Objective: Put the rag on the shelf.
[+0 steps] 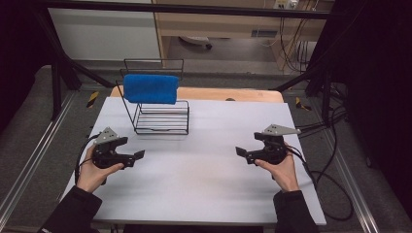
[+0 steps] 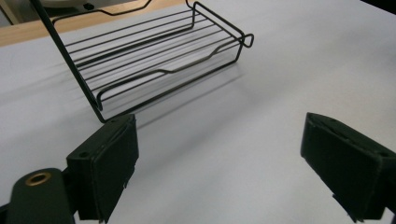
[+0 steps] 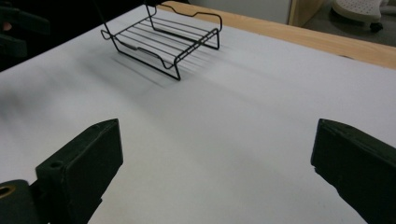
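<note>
Blue towel (image 1: 150, 88) noted first, draped over the top rail of the black wire rack (image 1: 160, 119), toward 11 o'clock on the white table (image 1: 218, 194). Held the left gripper (image 1: 138, 155) low at about 8 o'clock and the right gripper (image 1: 240, 151) at about 4 o'clock, tips turned inward toward each other, each with jaws spread wide and nothing between them. Kept both well apart from the towel, with bare tabletop in between. Judged the rack the main risk: looked light and thin-wired, so likely to slide or tip toward 6 o'clock if the cloth were tugged sideways instead of lifted clear of the rail. Reckoned also that pinching only one layer of the fold could leave the towel trailing and snagging on the raised lip of the lower shelf. Could clip the upright wire frame with a jaw if approaching from 7 o'clock, since the left gripper view put the rack's near corner just ahead of the left-hand jaw. Found little else close by: a wooden board (image 1: 233, 93) along the far edge at 12 o'clock, black frame bars (image 1: 58, 73) beyond, loose cables (image 1: 330, 184) off the table at 3 to 4 o'clock, which might drag on the right hand during a long reach across.
</note>
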`<state>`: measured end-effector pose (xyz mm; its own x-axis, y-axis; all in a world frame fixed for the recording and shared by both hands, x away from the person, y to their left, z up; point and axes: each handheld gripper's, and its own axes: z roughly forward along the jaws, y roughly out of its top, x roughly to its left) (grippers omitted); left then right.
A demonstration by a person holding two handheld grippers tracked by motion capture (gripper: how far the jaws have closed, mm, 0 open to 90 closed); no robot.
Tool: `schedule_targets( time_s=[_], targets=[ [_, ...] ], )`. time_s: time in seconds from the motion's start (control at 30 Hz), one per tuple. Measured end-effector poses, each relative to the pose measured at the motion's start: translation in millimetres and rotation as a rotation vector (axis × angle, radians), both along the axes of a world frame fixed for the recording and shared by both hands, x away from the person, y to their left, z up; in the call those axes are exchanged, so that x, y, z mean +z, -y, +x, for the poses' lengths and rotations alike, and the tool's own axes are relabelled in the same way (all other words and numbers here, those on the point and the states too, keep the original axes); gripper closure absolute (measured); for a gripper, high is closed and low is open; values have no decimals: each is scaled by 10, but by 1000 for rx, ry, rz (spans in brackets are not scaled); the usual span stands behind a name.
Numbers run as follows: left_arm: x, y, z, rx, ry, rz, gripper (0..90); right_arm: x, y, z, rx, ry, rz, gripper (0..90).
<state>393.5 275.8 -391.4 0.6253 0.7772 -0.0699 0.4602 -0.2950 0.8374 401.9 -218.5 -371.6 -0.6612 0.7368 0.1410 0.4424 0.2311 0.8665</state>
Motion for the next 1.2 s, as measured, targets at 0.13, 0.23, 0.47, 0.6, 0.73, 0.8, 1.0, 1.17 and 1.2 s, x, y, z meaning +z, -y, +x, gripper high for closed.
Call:
schedule_targets(
  time_s=[0.13, 0.23, 0.47, 0.6, 0.73, 0.8, 1.0, 1.17, 1.2],
  targets=[
    [-102, -4, -34, -1, -12, 1, 111, -126, 68, -73, -9, 6, -24, 20],
    [-173, -17, -61, -3, -20, 2, 111, -224, 118, -113, -11, -10, -30, 13],
    [-355, -29, -112, -20, -40, 6, 112, -450, 243, -206, -18, -59, -34, 11],
    [-418, -24, -129, -32, -49, 24, 109, -531, 324, -252, -16, -79, -35, 9],
    [-468, -17, -165, -43, -46, 37, 108, -589, 406, -297, -14, -82, -23, 12],
    [-487, -19, -176, -48, -47, 39, 108, -621, 446, -326, -13, -87, -17, 12],
    [-538, -20, -196, -58, -49, 46, 109, -693, 525, -389, -27, -107, -9, 15],
    [-553, -31, -205, -60, -46, 50, 108, -721, 499, -390, -17, -116, -15, 13],
    [-555, -35, -206, -61, -47, 52, 109, -729, 492, -390, -14, -117, -21, 13]
  ],
)
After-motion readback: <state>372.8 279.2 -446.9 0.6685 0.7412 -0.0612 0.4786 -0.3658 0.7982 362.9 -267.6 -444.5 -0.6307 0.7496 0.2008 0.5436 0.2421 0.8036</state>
